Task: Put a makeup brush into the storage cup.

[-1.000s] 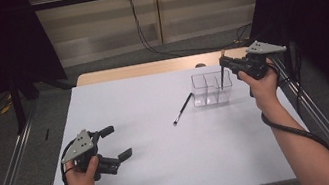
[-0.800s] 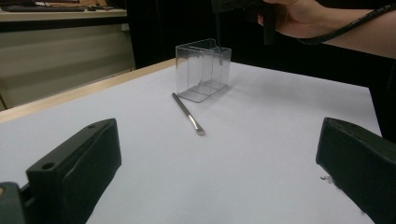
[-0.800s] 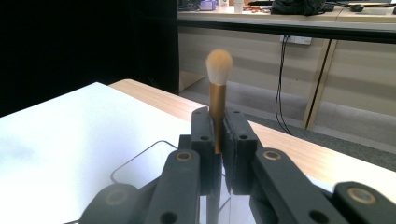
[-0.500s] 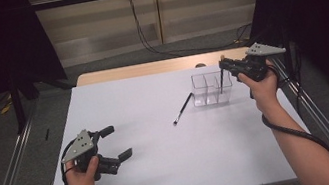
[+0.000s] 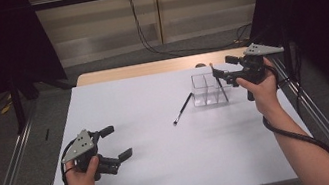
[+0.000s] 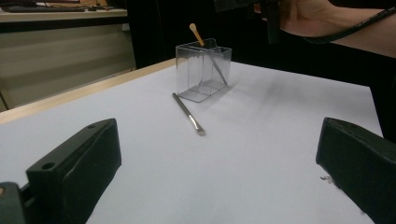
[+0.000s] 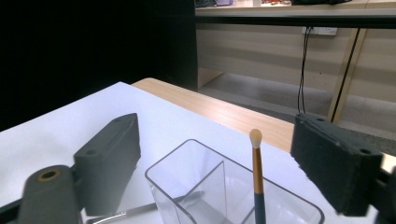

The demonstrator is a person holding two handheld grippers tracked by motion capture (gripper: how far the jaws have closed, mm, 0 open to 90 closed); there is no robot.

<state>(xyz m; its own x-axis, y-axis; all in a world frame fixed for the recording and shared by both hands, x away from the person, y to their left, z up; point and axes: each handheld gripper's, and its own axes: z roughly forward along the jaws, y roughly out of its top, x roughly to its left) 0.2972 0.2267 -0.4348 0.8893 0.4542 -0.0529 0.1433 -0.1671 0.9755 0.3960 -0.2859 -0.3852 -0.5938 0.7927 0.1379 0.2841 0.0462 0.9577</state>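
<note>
A clear divided container (image 5: 204,90) stands on the white table (image 5: 166,173) at the far right. A thin brush (image 5: 221,86) leans inside it, pale tip up (image 7: 255,138). My right gripper (image 5: 223,66) hovers just above the container; its jaws have just been opening and now stand open on either side of the brush (image 7: 257,177) without touching it. A second dark brush (image 5: 182,108) lies flat on the table, left of the container (image 6: 203,70). My left gripper (image 5: 117,142) is open near the front left, holding nothing, and faces the lying brush (image 6: 187,113).
A wooden strip (image 5: 148,68) runs along the table's far edge, with cables and a wall behind it. Metal rails (image 5: 8,169) flank the table on both sides. The right gripper's cable (image 5: 291,134) trails along the right forearm.
The right gripper's jaws have opened and let go of the brush, which now leans in the container. Neither hand has shifted.
</note>
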